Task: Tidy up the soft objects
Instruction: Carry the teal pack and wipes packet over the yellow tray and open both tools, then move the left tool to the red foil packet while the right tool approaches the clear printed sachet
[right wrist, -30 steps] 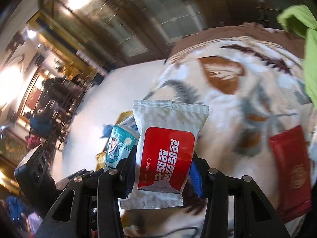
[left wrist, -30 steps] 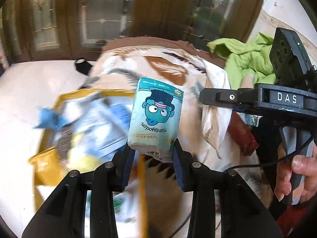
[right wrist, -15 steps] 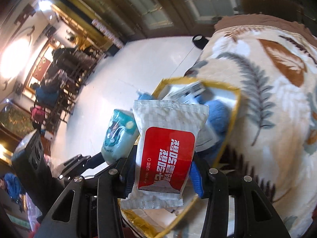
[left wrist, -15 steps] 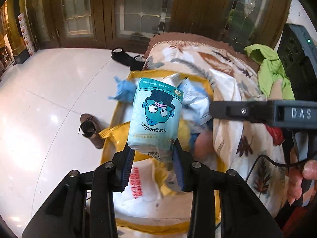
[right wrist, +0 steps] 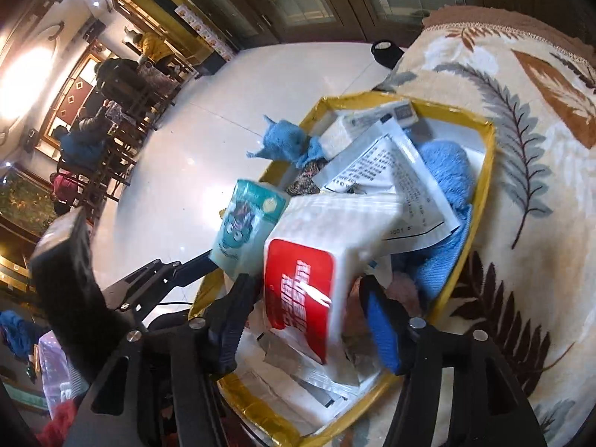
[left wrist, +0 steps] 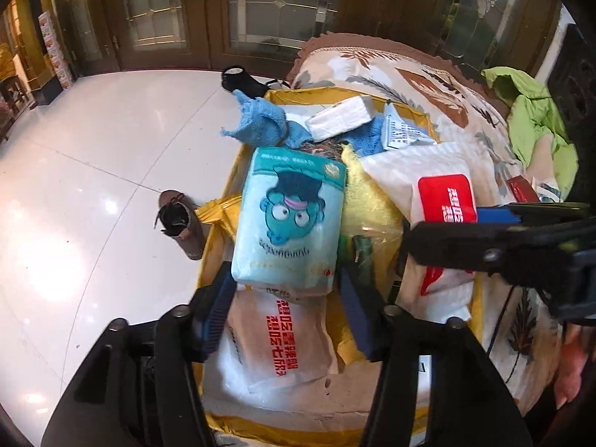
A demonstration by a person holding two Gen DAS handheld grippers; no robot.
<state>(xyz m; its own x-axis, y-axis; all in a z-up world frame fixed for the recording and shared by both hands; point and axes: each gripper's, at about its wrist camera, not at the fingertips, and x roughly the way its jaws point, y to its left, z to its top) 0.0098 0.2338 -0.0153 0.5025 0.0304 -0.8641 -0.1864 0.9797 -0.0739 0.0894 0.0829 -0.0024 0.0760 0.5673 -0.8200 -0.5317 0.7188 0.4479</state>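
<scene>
Both packs are being let go over the yellow box (left wrist: 428, 119) on the bed. The left hand-held gripper (left wrist: 285, 300) stands spread, the teal cartoon tissue pack (left wrist: 290, 219) loose between its fingers; the right hand-held gripper (right wrist: 303, 314) is spread too — its red-labelled tissue pack (right wrist: 316, 260), printed with Chinese characters, tips free. Next, I judge: draw both clear.

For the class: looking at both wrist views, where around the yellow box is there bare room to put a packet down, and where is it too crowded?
Free: the leaf-patterned blanket right of the yellow box, and the white floor left of it, apart from a boot. Crowded: the box itself, heaped with tissue packs, blue cloths and paper, with both grippers over it.
</scene>
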